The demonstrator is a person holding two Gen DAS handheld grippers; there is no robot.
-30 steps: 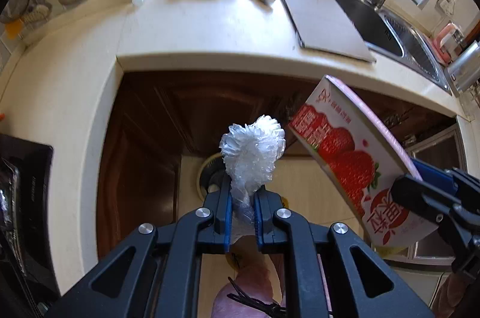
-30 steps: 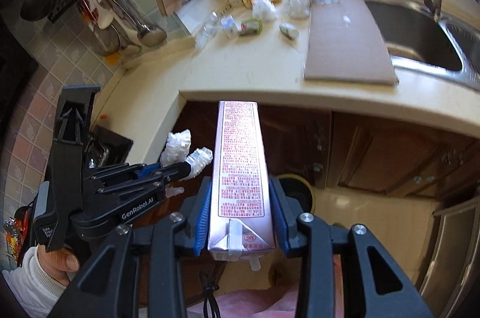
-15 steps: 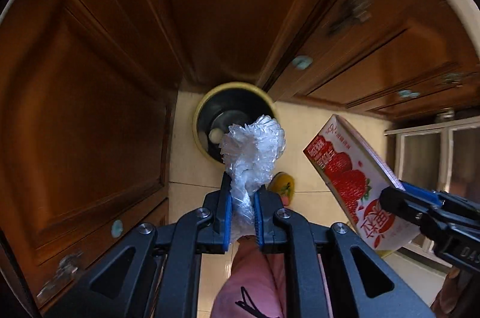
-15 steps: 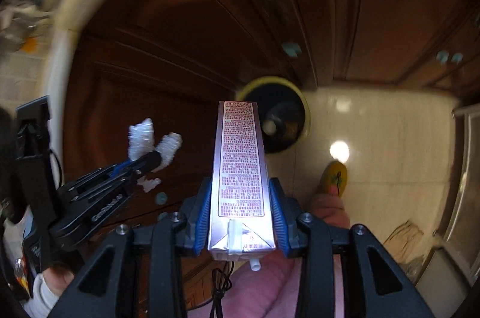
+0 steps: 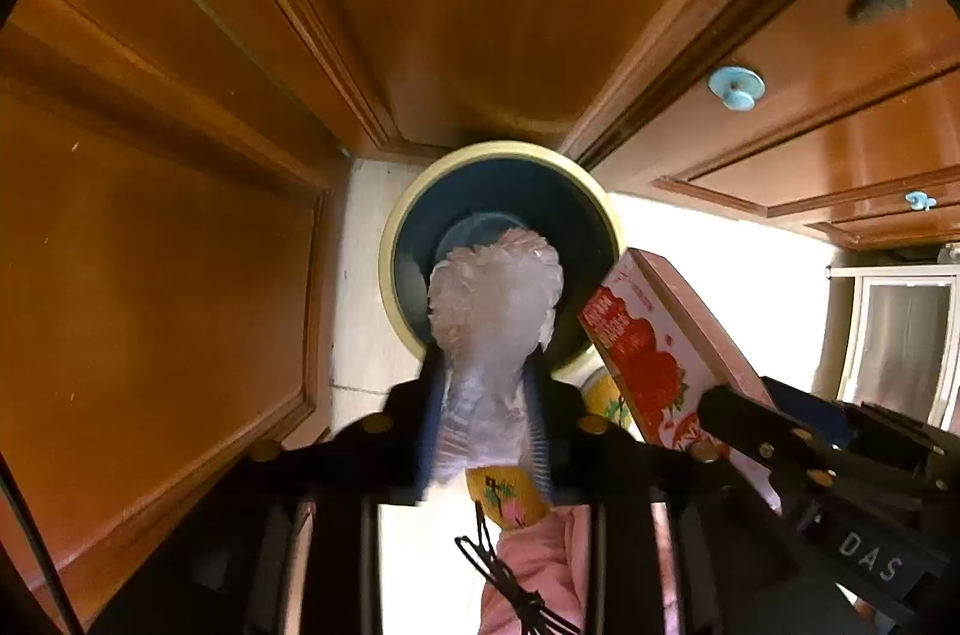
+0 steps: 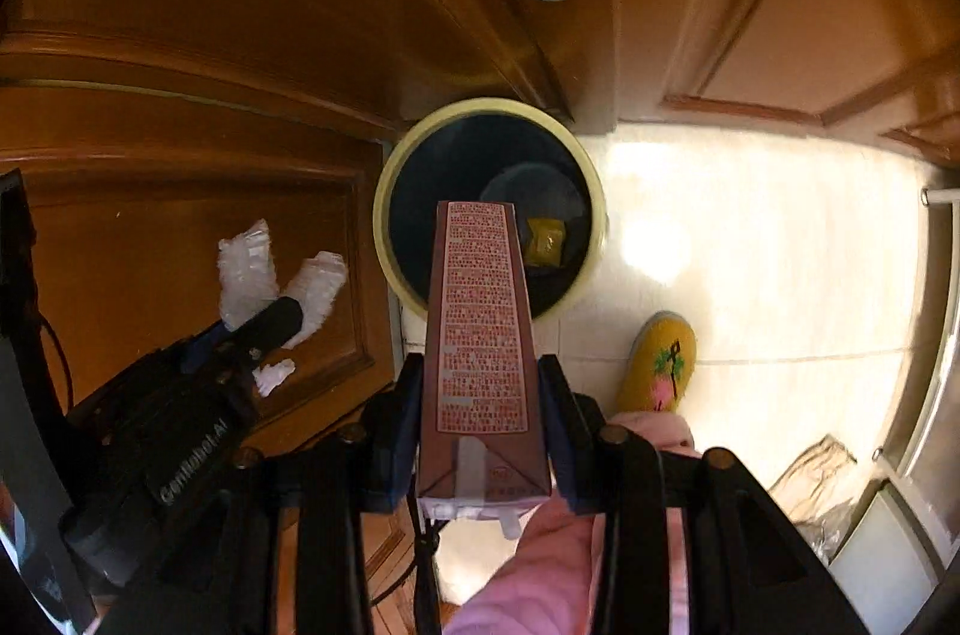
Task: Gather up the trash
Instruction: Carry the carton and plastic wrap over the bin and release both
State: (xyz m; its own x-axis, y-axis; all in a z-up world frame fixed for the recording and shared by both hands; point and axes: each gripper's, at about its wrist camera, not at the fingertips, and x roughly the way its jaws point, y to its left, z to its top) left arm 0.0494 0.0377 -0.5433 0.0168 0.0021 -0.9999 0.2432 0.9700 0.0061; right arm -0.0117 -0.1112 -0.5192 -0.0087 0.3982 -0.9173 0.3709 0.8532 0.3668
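Plastic wrap (image 5: 495,299), crumpled and clear, sits between the fingers of my left claw (image 5: 485,416), whose jaws are opening; the blue pads stand beside the wad, and I cannot tell whether they touch it. Its bushy top hangs right over the mouth of the trash bin (image 5: 389,239), a round bin with a pale yellow rim and a dark inside, standing on the light floor tiles (image 6: 780,227) in the corner of the wooden cabinet doors (image 5: 150,305).

My right claw (image 6: 480,419) is clamped on a tall milk carton (image 6: 483,335), both blue pads pressing its narrow sides near the folded end. The carton's far end points toward 12 o'clock and overlaps the bin's near rim. In the left wrist view the carton's strawberry-printed face (image 5: 648,365) shows at 3 o'clock of the wrap, just beside the bin's rim.

Inside the bin lies a yellow scrap (image 6: 546,239). A yellow slipper (image 6: 660,365) rests on the floor at 4 o'clock of the bin.
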